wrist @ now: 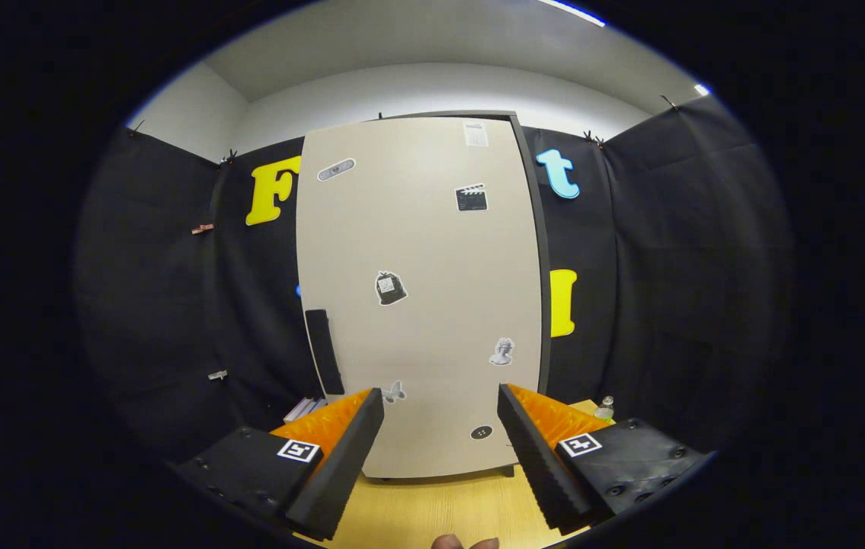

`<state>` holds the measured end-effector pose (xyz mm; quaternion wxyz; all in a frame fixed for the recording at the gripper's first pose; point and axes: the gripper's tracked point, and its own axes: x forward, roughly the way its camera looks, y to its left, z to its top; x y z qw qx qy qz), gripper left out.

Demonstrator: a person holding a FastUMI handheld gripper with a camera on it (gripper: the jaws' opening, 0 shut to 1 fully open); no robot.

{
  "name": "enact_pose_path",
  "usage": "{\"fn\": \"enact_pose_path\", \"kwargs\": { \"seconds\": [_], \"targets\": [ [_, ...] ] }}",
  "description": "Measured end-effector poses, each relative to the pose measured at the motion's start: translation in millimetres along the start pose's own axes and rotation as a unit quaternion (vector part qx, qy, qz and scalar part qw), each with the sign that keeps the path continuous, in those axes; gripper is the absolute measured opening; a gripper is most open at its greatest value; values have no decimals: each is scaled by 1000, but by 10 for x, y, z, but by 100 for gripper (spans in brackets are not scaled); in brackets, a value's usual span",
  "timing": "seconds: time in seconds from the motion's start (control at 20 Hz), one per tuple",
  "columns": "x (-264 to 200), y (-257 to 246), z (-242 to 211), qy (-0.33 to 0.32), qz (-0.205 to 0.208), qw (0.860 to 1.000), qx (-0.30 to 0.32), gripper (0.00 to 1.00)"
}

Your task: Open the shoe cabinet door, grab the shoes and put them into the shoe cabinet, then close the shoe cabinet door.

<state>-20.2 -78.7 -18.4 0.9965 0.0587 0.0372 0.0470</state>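
Beyond the fingers, cabinet door (421,297): a tall pale panel, shut flush in its dark frame and dotted with small stickers; a shut door fits both the shoes waiting outside and the shoes stowed with the door closed again, and the pictures do not settle which.
Tabletop (432,511): light wood, carrying the cabinet on short feet; a tall cabinet on such feet may rock or slide if the door is tugged hard.
Gripper (440,404): released, its two fingers spread wide with nothing between them, aimed at the door's lower half, right of the handle.
Handle (323,351): a dark upright strip at the door's left edge; a grasp made from the present aim risks meeting the flat panel and slipping.
Bottle (606,408): small, just beside the cabinet's right foot; a wide sideways sweep could topple it.
Shoes: whereabouts cannot be told.
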Motion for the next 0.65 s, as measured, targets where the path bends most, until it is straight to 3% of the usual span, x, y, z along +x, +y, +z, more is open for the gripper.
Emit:
{"fn": "enact_pose_path", "kwargs": {
  "seconds": [0.65],
  "targets": [
    [-17, 15, 20, -3, -1, 1000, 0, 98]
  ]
}}
